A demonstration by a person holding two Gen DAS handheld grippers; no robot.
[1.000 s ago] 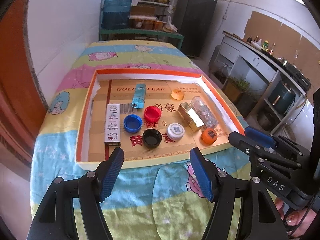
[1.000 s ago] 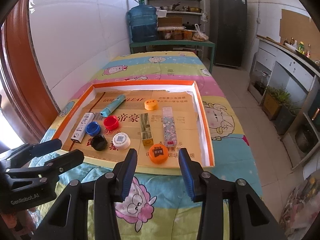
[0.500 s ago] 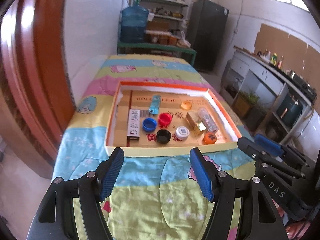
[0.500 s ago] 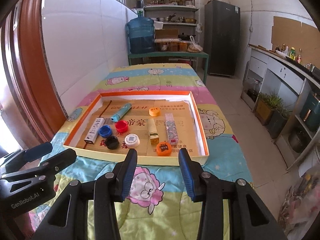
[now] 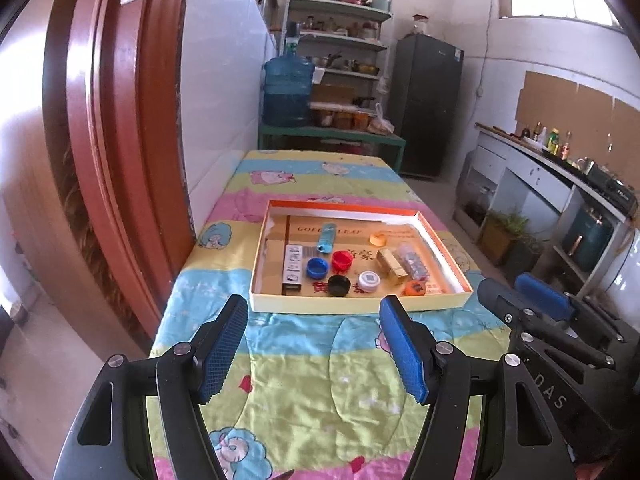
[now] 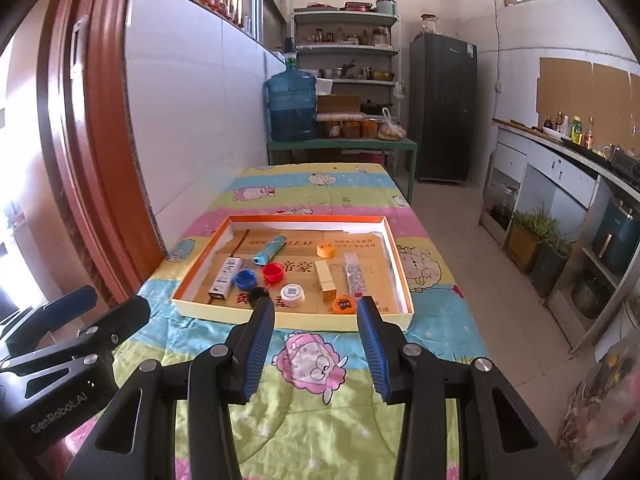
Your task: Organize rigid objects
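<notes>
Two grippers hang over the near part of the quilt-covered bench (image 5: 320, 364), both short of the box (image 5: 356, 306) and touching nothing. Jaws of the left gripper (image 5: 314, 346) are spread wide with only quilt between them. Jaws of the right gripper (image 6: 316, 346) are parted less far, also empty. All the small things lie inside the box, beyond the jaws: a white lighter (image 5: 293, 265) at the left, a blue cap (image 5: 317, 268), red cap (image 5: 341, 259), black cap (image 5: 339, 285) and white cap (image 5: 369, 280) in the middle, a blue lighter (image 5: 326, 237) farther back, a gold box (image 5: 392, 266) and clear case (image 5: 412, 260) right of them. One orange cap (image 6: 344, 304) lies by the near wall, another orange lid (image 6: 326, 249) toward the far side.
</notes>
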